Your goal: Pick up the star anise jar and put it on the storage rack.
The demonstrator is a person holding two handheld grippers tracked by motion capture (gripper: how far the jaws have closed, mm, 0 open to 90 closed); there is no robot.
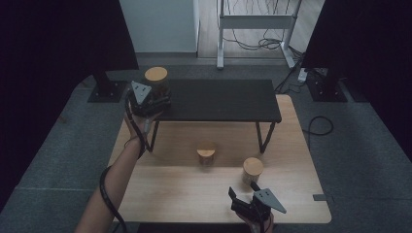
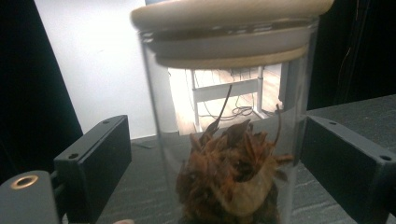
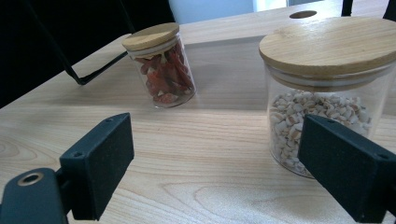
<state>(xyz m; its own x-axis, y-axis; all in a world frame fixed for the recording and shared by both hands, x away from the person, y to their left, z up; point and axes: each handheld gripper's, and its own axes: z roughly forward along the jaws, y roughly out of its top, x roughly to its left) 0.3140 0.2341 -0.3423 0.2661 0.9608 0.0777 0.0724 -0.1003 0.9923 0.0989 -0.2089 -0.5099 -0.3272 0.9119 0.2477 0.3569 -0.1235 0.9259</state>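
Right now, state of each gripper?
Left gripper: open, fingers either side of the glass jar on the black shelf, not gripping.
Right gripper: open, holding nothing.

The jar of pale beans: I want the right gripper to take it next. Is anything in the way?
Nothing visible: bare wooden tabletop lies between the open right gripper and the jar of pale beans; the jar of red pieces stands off to the side.

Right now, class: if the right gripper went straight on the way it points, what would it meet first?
Probably the jar of pale beans, just ahead and toward the right jaw. The right gripper stands open above the wooden table. The jar of red pieces sits farther back; depth is hard to judge.
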